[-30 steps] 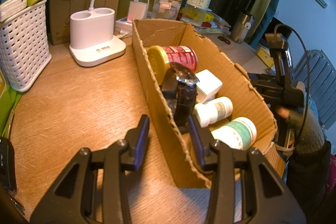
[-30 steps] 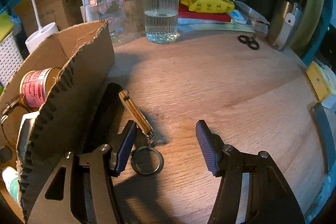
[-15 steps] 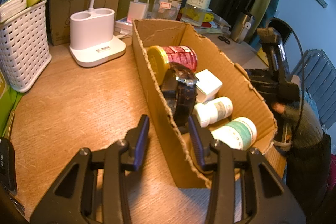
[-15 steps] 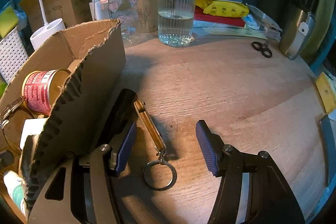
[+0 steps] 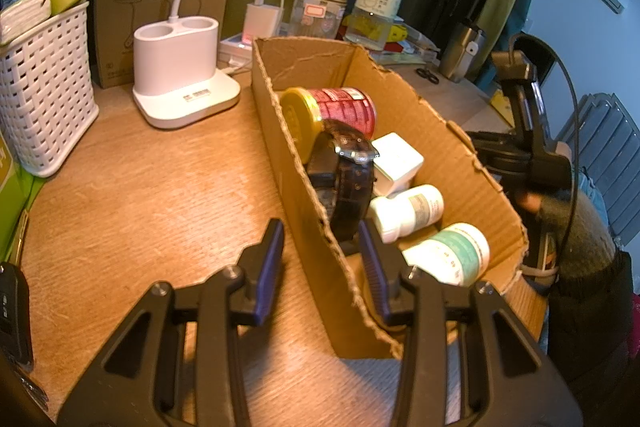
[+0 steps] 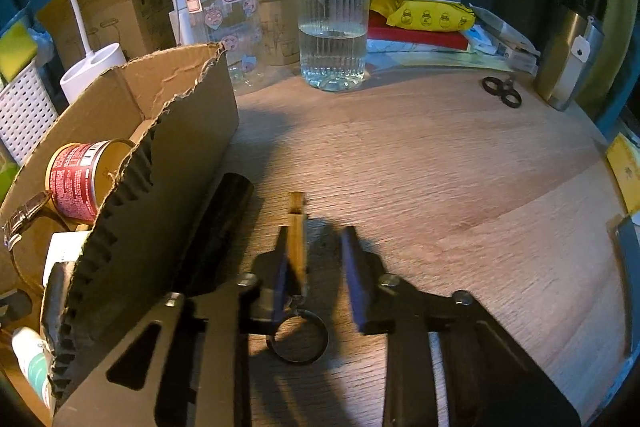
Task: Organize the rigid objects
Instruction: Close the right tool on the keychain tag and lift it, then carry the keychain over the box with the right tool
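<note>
Cardboard box (image 5: 436,147) with ragged torn rims sits on the wood-grain table (image 5: 140,195); it already carries a red-labelled tin (image 5: 340,107), a dark leather-strap watch (image 5: 348,183), a white square block (image 5: 396,163) and two white pill bottles (image 5: 408,211). Changed since a second ago: the right claw (image 6: 316,259), then spread wide with the keychain off to its left side, is now centred over it and its jaws are closing. The slim wooden keychain bar (image 6: 297,243) lies between the blue ribbed pads, flush against the left pad; a gap remains to the right pad, so not clamped yet. Its metal ring (image 6: 298,341) lies flat on the table just under the claw body. A dark cylinder (image 6: 224,223) lies alongside the box's outer wall, just left of the keychain, untouched. Left claw (image 5: 320,267) unchanged: jaws nearly closed, straddling the box's near wall, one pad outside, one inside, apparently steadying the box; contact with the cardboard cannot be confirmed. Reading: pick of the keychain is under way, transfer into the box to follow. Materials: the bar is thin, rigid and smooth and could twist under the pads; the loose ring will dangle when lifted. Corrugated wall is soft-edged and flexes easily.
</note>
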A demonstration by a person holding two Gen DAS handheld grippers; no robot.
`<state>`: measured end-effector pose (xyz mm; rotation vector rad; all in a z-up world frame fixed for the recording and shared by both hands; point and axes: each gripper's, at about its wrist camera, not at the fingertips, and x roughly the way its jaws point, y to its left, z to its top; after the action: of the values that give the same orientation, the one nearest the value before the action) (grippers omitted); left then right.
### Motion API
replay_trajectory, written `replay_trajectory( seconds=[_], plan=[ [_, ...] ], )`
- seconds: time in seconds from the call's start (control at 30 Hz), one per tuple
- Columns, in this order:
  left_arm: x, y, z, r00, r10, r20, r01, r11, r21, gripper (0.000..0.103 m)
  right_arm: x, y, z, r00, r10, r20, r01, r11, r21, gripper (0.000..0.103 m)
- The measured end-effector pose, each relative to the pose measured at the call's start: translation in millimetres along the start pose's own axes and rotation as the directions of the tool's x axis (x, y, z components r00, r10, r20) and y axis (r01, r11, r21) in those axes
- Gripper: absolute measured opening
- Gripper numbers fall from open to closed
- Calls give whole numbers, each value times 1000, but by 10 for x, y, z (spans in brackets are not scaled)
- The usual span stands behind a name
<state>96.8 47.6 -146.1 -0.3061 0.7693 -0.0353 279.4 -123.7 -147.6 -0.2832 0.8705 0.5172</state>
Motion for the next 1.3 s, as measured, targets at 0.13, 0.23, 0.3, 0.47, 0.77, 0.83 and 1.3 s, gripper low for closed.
replay_trajectory(
  seconds=[0.13, 0.23, 0.3, 0.47, 0.77, 0.83, 1.3],
  plan=[
    [0, -4, -1, 1000, 0, 0, 0, 1000, 0, 41, -5, -25, -4, 1000, -6, 1, 6, 1000, 9, 10],
    [-1, -3, -1, 1000, -1, 0, 1, 1000, -1, 41, -9, -40, -5, 1000, -8, 1, 8, 1000, 16, 8],
    [0, -1, 0, 1000, 0, 0, 0, 1000, 0, 41, -8, -43, -4, 1000, -9, 1, 9, 1000, 15, 8],
    [0, -2, 0, 1000, 0, 0, 0, 1000, 0, 41, -16, -56, -13, 1000, -24, 1, 24, 999, 22, 8],
    [-1, -2, 0, 1000, 0, 0, 0, 1000, 0, 41, -22, -76, -23, 1000, -25, 6, 25, 999, 26, 8],
    [-3, -8, -2, 1000, 0, 0, 0, 1000, 0, 41, -35, -80, -27, 1000, -24, 13, 24, 999, 24, 8],
    [-3, -7, -1, 1000, 0, 0, 0, 1000, 0, 41, -193, -8, 1, 996, -43, 72, 45, 999, -19, 8]
  ],
)
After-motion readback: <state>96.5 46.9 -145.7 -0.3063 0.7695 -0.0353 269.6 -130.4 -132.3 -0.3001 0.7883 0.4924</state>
